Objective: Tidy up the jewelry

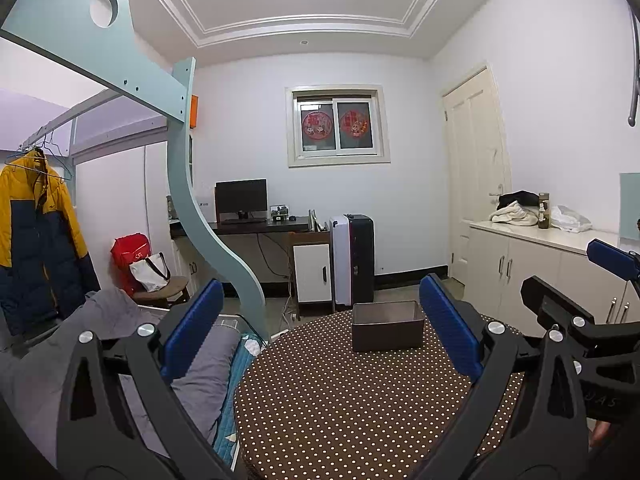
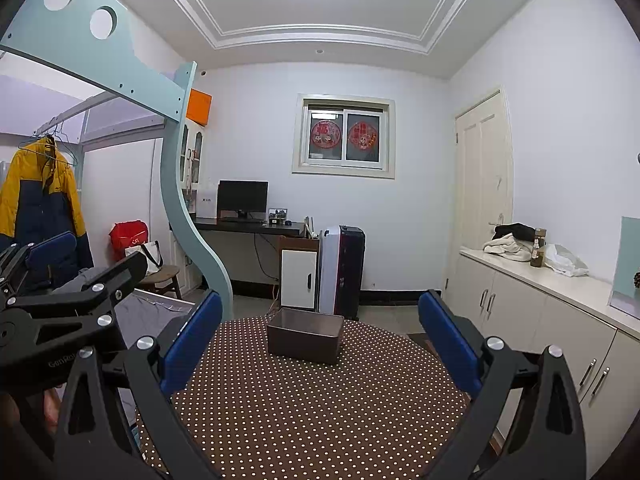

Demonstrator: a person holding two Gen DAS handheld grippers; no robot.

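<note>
A dark brown open box [image 1: 387, 326] stands at the far side of a round table with a brown polka-dot cloth [image 1: 340, 400]; it also shows in the right wrist view [image 2: 305, 335]. No jewelry shows on the table, and the inside of the box is hidden. My left gripper [image 1: 320, 332] is open and empty, held above the near part of the table. My right gripper [image 2: 320, 336] is open and empty too, level with the left one. Each gripper appears at the edge of the other's view.
A bed with grey bedding [image 1: 192, 364] lies left of the table under a loft frame [image 1: 188, 184]. White cabinets [image 2: 540, 312] run along the right wall. A desk with a monitor [image 1: 241, 200] and a suitcase [image 1: 354, 264] stand at the back.
</note>
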